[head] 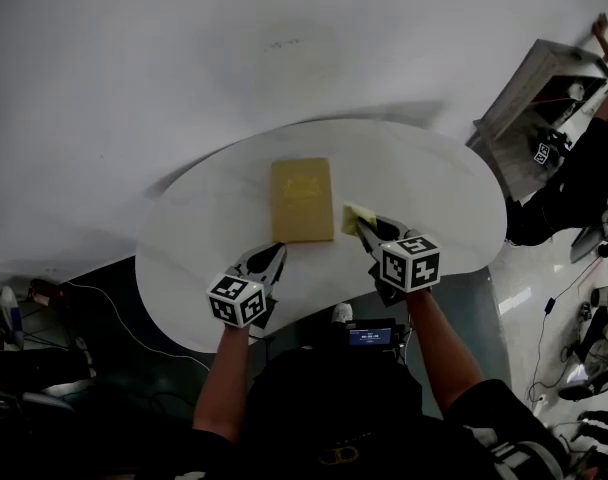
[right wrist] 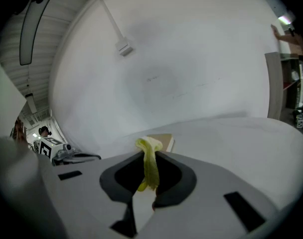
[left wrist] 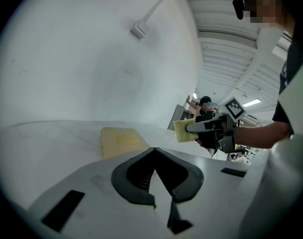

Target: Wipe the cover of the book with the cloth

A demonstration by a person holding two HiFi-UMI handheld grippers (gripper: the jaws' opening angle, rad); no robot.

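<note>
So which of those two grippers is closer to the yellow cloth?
Right. The right gripper has its fingers shut on the cloth, just right of the book. The left gripper sits shut and empty at the book's near left corner.

a rounded white table [head: 454, 203] stands against a plain white wall [head: 234, 38].

Grey left tongs [head: 277, 251] and right tongs [head: 364, 226], black-and-white marker cubes [head: 236, 300], dark short sleeves [head: 494, 418].
</note>
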